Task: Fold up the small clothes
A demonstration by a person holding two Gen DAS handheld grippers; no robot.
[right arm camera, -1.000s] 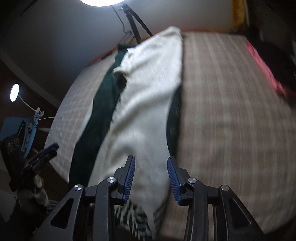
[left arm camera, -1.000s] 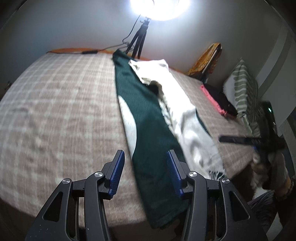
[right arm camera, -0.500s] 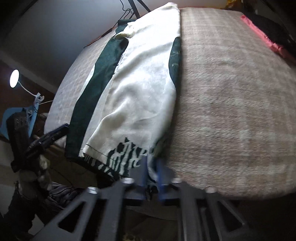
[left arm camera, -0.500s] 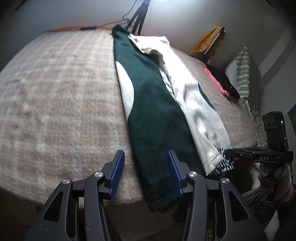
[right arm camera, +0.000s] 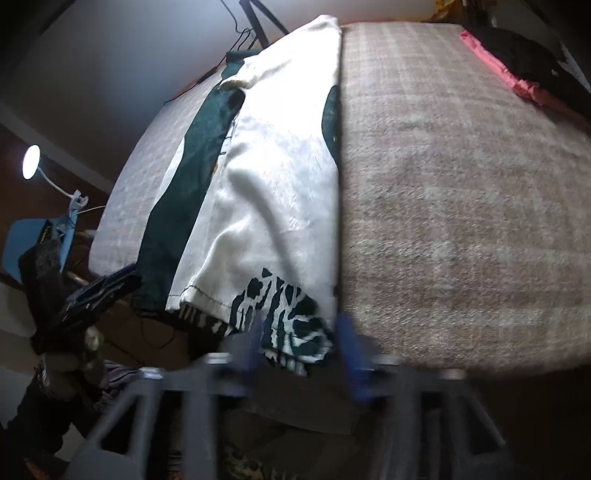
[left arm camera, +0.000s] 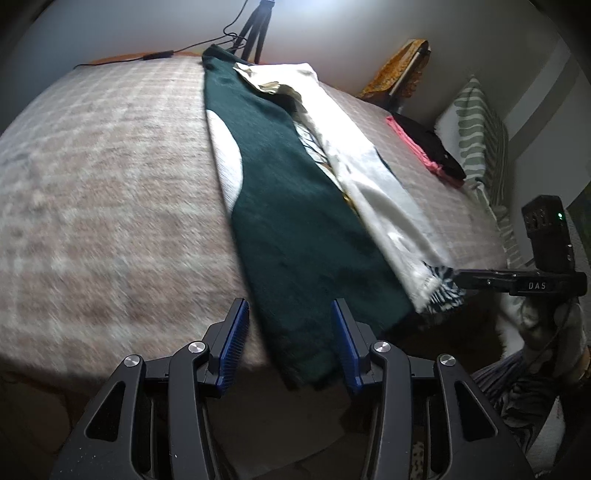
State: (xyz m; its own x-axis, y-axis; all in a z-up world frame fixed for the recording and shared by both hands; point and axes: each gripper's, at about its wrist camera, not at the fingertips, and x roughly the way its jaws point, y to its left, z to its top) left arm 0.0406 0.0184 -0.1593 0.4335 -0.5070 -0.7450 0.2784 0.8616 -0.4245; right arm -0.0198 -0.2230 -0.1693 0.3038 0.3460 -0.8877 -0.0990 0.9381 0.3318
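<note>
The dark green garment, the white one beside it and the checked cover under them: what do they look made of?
Dark green garment: probably a matte knit; it looks soft and shineless. White garment: likely a thin woven cloth with slight sheen and a stitched hem. Checked cover: apparently a fuzzy brushed blanket, with a napped surface.

Dim room, lit from far end: glare at top edge of left view above tripod [left arm camera: 255, 33]. Small lamp [right arm camera: 30, 167] glowing at left of right view. White cloth [right arm camera: 280, 162] blown out. Heavy fisheye bend, dark vignette at corners. Bed [left arm camera: 103, 206] blanket smeared w/ motion blur. Right hand-held gripper [right arm camera: 301, 341] badly blurred; left hand-held gripper [left arm camera: 290, 343] sharp.
</note>
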